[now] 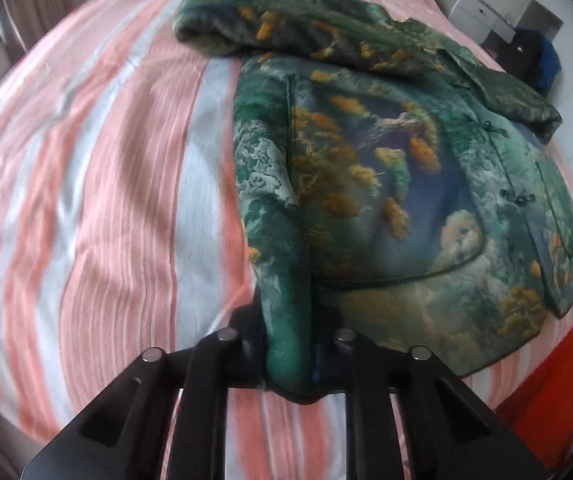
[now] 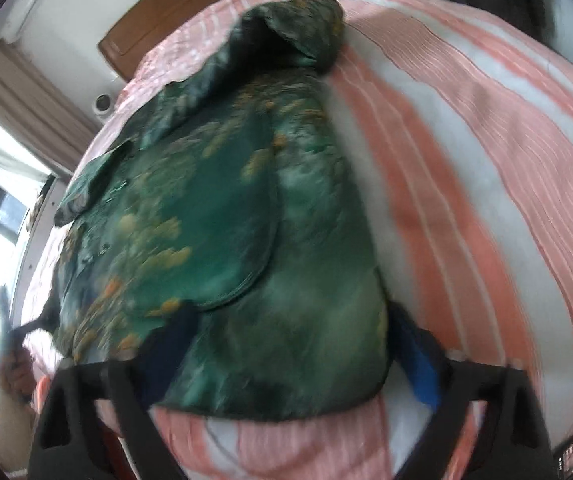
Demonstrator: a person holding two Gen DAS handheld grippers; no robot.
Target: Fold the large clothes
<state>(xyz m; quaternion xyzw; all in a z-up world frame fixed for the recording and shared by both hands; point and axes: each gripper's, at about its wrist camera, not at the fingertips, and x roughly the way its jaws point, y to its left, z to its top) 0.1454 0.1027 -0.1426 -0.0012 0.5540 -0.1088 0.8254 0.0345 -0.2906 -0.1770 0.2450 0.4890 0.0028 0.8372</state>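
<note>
Folding is partway along, by my reading: the jacket (image 1: pixel 366 184) lies on the striped bedspread (image 1: pixel 106 200) with both sleeves already brought across its upper part, so what I judge is left is to bring the hem up over the chest, and perhaps to halve it once more. My left tongs (image 1: pixel 288 356) are pressed together on a fold of the hem at the jacket's lower left corner; the green cloth bunches up between the two fingers and hangs slightly over them. My right tongs (image 2: pixel 286 344) stand spread over the other lower corner, one finger (image 2: pixel 174 332) lying on the cloth and the other beside its edge; I see no pinch there yet, though blur makes contact hard to judge. Beyond both pairs the garment stretches away toward the headboard (image 2: pixel 190 8). It is a padded, satiny piece, printed in deep green and blue with orange-yellow foliage and pale clouds, with knotted fastenings (image 1: pixel 514 200) down the front and a curved piped seam across the lower panel. The cloth looks thick and slippery, so I expect it to slide.
</note>
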